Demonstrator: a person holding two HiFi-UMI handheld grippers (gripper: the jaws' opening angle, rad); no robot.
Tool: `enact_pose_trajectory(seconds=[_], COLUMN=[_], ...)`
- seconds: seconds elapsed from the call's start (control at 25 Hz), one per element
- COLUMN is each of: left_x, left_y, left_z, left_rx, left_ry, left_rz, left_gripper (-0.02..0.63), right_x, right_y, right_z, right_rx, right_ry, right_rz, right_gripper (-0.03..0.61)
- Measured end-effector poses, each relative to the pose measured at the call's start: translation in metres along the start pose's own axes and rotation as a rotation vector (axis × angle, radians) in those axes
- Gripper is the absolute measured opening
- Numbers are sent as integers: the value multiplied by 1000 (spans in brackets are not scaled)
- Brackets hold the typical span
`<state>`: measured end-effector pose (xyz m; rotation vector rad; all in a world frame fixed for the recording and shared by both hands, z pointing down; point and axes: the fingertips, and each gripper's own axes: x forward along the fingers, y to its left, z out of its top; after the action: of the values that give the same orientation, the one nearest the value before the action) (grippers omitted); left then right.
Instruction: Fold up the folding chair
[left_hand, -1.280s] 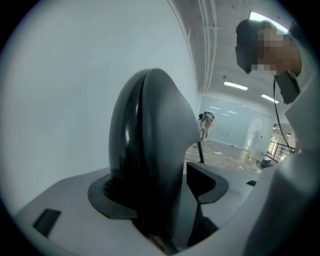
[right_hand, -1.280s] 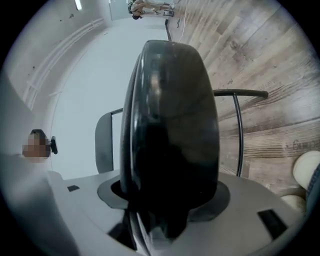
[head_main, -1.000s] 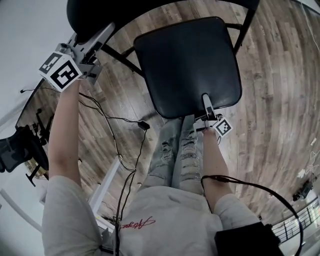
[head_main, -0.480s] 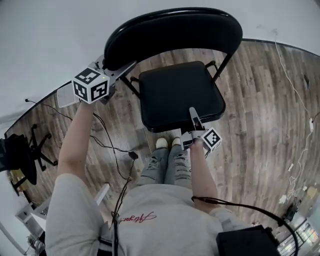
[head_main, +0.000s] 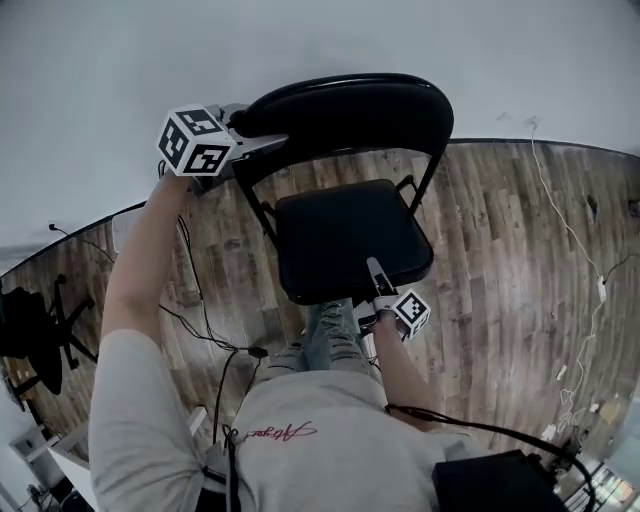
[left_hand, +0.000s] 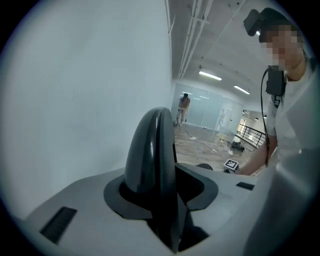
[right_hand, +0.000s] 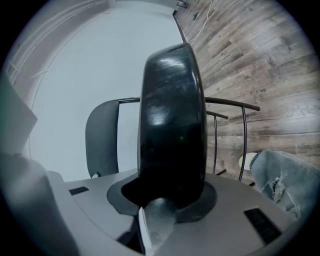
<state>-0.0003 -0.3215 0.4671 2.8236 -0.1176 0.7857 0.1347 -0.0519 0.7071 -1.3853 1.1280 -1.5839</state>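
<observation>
Left gripper view shows the left gripper (left_hand: 159, 186) pinching the backrest (left_hand: 150, 145) at its corner, the jaws having just closed further onto it. The right gripper (right_hand: 172, 197) has also just tightened and clamps the seat (right_hand: 172, 125) at its front edge. The folding chair (head_main: 345, 200) stands unfolded on the wood floor (head_main: 500, 230) beside a white wall (head_main: 320, 40).

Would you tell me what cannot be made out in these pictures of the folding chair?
- Head view: the black folding chair's feet, hidden under its padded black seat and the person's blue jeans.
- Head view: the seat's hinges, hidden beneath the seat.
- Head view: clutter at the wooden floor's lower right edge, too small to identify.
</observation>
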Motion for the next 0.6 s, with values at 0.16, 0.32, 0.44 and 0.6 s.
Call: enact_pose_trajectory(seconds=[0.16, 0.32, 0.44, 0.6], left_x=[6, 3, -2, -5], left_y=[28, 49, 53, 71], left_z=[17, 32, 39, 50], left_rx=[-18, 13, 53, 85], left_ry=[106, 150, 179, 197], left_rz=[-90, -114, -124, -106], left_gripper=[127, 120, 115, 114], right_x=[38, 87, 124, 181], right_y=[36, 75, 100, 131], right_z=[8, 13, 20, 36], right_rx=[44, 99, 160, 223], right_ry=[-16, -38, -43, -39], right_rz=[-71, -211, -312, -454], right_gripper=[127, 127, 130, 139])
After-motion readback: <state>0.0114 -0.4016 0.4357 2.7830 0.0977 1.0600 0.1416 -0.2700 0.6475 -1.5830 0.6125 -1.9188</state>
